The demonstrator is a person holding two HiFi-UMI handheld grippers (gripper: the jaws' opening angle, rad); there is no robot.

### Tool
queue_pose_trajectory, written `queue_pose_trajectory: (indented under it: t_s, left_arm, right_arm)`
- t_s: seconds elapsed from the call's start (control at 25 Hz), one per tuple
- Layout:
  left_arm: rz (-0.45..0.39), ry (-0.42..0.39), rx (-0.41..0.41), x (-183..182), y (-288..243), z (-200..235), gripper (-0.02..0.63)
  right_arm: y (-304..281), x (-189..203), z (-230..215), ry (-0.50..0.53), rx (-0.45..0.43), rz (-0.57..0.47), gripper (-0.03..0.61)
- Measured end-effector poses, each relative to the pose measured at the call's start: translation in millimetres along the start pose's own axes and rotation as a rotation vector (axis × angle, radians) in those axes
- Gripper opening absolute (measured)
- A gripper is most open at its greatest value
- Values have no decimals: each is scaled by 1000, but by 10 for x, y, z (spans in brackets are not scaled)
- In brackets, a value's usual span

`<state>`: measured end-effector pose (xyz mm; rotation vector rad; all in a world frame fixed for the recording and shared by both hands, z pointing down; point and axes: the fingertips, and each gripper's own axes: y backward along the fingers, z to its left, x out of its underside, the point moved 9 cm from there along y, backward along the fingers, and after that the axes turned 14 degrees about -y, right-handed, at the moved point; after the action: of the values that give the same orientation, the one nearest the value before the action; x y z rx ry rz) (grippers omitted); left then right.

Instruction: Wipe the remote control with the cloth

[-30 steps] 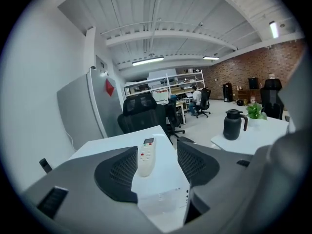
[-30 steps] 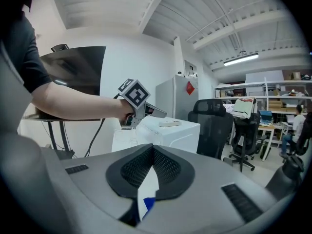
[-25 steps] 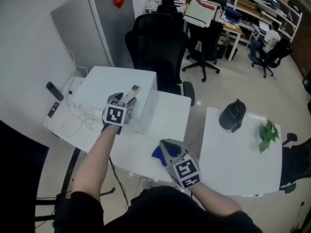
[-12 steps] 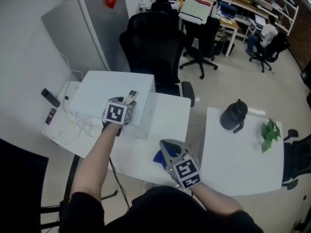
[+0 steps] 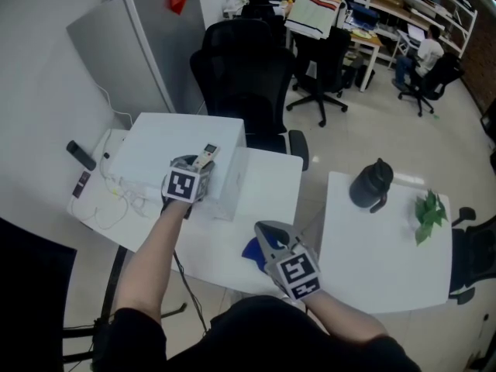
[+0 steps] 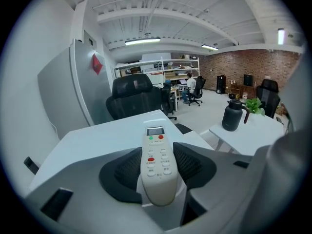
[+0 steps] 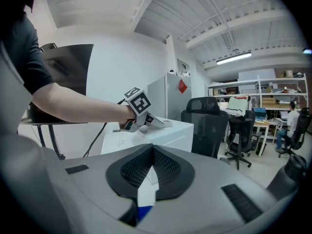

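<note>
A white remote control [image 5: 204, 156] with red and green buttons lies on top of a white box [image 5: 167, 138]. My left gripper [image 5: 195, 164] reaches over the box, and the remote [image 6: 157, 161] sits lengthwise between its black pads [image 6: 126, 169]. The jaws are closing, and both pads touch the remote's sides. Nearer to me, my right gripper [image 5: 265, 232] hovers over the white table [image 5: 267, 184]. It is shut on a blue cloth [image 5: 249, 248]. In the right gripper view the cloth [image 7: 144, 210] hangs as a white and blue strip below the closed pads [image 7: 131, 172].
A black jug [image 5: 371, 183] and a green plant [image 5: 427, 212] stand on a second white table [image 5: 380, 262] at the right. Black office chairs [image 5: 246, 76] stand behind the box. Two dark handsets [image 5: 78, 152] and cables lie on the low surface at the left.
The left gripper's jaws have narrowed around the remote on the box. The right gripper holds still with the cloth.
</note>
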<state>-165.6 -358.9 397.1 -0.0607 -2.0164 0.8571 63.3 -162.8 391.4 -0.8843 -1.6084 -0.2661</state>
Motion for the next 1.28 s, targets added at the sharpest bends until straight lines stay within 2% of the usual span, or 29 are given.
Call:
queue_pose_trajectory:
  t_s: [0.2, 0.56, 0.92, 1.08, 1.2, 1.28]
  left_arm:
    - [-67, -41, -88, -43, 287, -151, 206]
    - [-181, -112, -179, -12, 1181, -924, 206]
    - [-153, -139, -158, 497, 1570, -1906, 206]
    - [-144, -162, -117, 749, 1558, -2157, 206]
    - [-135, -182, -92, 887, 1539, -2246, 206]
    - [-125, -202, -77, 967, 1523, -2292, 206]
  right_arm:
    - [131, 26, -9, 8, -10, -8, 9]
    - [448, 142, -48, 43, -51, -1, 9]
    - [305, 786, -281, 12, -25, 197, 11]
    - [111, 1130, -315, -1, -2, 283, 87]
    - [-116, 1405, -353, 15, 24, 356, 209]
    - [-270, 1601, -382, 24, 35, 411, 263]
